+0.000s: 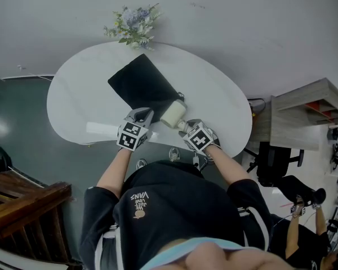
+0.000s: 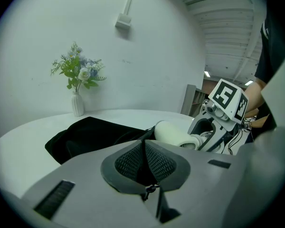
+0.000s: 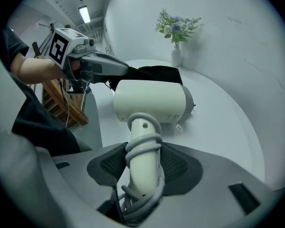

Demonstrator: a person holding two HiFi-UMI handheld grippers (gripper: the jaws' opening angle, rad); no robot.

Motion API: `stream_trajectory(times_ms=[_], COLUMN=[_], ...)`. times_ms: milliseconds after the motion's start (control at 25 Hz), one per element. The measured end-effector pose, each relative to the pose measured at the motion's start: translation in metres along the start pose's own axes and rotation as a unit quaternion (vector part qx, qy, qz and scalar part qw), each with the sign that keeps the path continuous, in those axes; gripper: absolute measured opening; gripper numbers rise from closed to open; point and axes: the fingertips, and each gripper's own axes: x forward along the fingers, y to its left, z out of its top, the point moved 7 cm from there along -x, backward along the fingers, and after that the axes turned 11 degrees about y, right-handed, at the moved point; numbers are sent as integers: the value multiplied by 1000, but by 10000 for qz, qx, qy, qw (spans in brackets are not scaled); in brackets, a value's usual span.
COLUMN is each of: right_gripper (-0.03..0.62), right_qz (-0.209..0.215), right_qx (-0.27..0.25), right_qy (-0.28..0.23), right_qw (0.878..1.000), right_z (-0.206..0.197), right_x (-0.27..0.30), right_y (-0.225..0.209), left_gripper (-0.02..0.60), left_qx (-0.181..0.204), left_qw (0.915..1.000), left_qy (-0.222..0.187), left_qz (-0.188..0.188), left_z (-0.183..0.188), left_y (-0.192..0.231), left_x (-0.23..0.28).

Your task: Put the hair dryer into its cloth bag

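Note:
A black cloth bag [image 1: 142, 85] lies flat on the white oval table [image 1: 73, 100], its mouth toward me. My left gripper [image 1: 142, 117] is shut on the bag's near edge; in the left gripper view black cloth [image 2: 90, 134] is pinched between the pads. The cream hair dryer [image 1: 173, 115] hovers at the bag's mouth, barrel level. My right gripper [image 3: 145, 152] is shut on its handle, which has the grey cord wound round it; the barrel [image 3: 152, 103] points at the bag [image 3: 157, 73]. From the left gripper view the dryer [image 2: 173, 133] sits just right of the raised cloth.
A small white vase of flowers [image 1: 134, 27] stands at the table's far edge against the wall. Wooden furniture [image 1: 22, 207] is at the left, a desk and chair [image 1: 293, 145] at the right, and a person's legs [image 1: 304, 207] at the lower right.

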Motion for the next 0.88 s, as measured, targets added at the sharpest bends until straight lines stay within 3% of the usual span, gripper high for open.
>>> stream_trajectory(times_ms=[240, 480, 880], right_gripper=[229, 229, 229], right_qz=[394, 661, 825], right_qx=[-54, 182, 279], right_qy=[56, 12, -116], right_qw=[9992, 9976, 9961], right_z=[15, 33, 74], right_x=[11, 18, 20], right_y=[20, 20, 14], left_gripper=[35, 35, 35], left_qx=[143, 599, 1053], left_qw=[9996, 9977, 9932], left_qy=[-228, -276, -407], left_qz=[-43, -145, -277], left_z=[3, 3, 5], left_y=[2, -6, -21], left_x=[-14, -22, -33])
